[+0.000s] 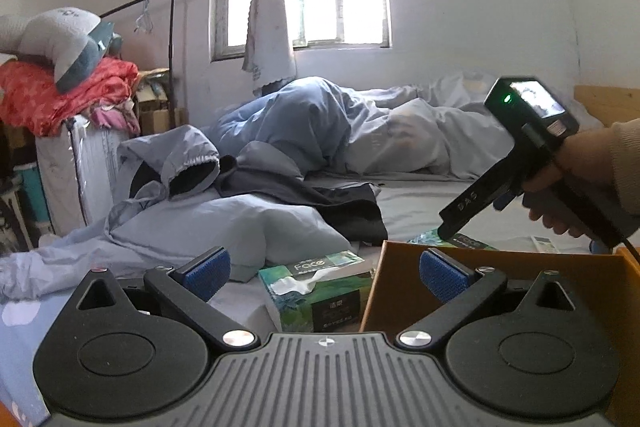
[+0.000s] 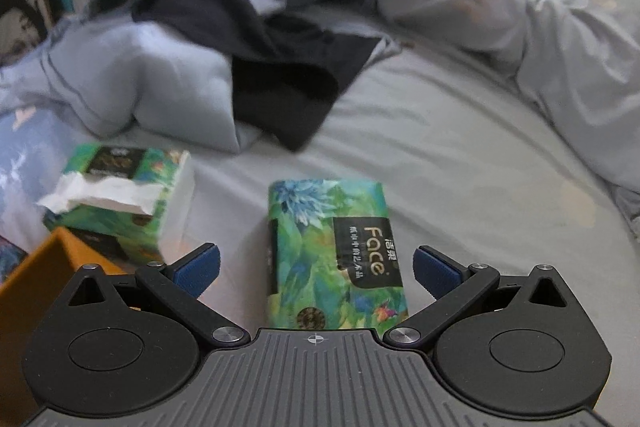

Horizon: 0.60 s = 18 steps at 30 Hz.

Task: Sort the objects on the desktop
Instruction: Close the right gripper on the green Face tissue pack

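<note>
Sealed pack (image 2: 334, 255): flat on bed (image 2: 460, 155), long axis 12–6, between wide-open empty right gripper (image 2: 316, 269) jaws. Clear sheet at 1–3. Left gripper (image 1: 325, 273): wide open, empty; box (image 1: 496, 291) rim at 3.

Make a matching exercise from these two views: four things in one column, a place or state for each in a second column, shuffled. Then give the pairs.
Things
1. sealed tissue pack
2. opened tissue pack
3. orange box
4. left gripper

Places or states
A. tissue sticking out of the torn top
B. open, holding nothing
C. lying between the open right gripper fingers
D. at the bed's near edge, beside the opened pack

Pairs: 1-C, 2-A, 3-D, 4-B
</note>
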Each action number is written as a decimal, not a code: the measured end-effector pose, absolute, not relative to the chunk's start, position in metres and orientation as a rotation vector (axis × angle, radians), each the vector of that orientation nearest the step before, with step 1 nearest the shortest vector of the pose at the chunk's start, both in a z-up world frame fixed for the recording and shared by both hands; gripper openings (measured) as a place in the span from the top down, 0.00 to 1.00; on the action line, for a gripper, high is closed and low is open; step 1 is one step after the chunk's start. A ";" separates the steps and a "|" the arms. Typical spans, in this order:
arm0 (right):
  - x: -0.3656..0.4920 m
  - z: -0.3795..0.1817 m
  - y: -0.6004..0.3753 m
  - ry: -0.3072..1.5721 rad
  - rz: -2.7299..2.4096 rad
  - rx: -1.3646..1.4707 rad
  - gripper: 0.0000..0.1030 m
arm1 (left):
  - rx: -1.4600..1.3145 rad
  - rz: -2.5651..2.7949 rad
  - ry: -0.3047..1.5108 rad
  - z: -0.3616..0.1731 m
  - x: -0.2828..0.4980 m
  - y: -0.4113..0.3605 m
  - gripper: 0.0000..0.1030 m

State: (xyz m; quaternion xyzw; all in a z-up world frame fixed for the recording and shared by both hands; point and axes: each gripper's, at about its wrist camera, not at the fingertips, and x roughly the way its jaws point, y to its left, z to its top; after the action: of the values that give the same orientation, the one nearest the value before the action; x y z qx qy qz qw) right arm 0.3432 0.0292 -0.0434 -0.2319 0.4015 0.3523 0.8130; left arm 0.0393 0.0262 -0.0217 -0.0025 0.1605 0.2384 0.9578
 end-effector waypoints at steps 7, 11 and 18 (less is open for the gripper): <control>0.367 -0.074 0.048 0.950 0.747 -0.574 0.00 | -0.002 0.487 0.330 -0.025 0.037 0.028 0.00; 0.379 -0.090 0.056 0.997 0.743 -0.612 0.00 | -0.008 0.491 0.332 -0.026 0.038 0.031 0.00; 0.387 -0.106 0.060 1.061 0.755 -0.650 0.00 | -0.018 0.492 0.341 -0.028 0.039 0.032 0.00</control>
State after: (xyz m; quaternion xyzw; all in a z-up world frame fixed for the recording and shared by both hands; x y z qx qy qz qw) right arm 0.3875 0.0604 -0.1056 -0.2972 0.4851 0.3448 0.7466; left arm 0.0391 0.0321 -0.0279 -0.0087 0.1680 0.2424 0.9555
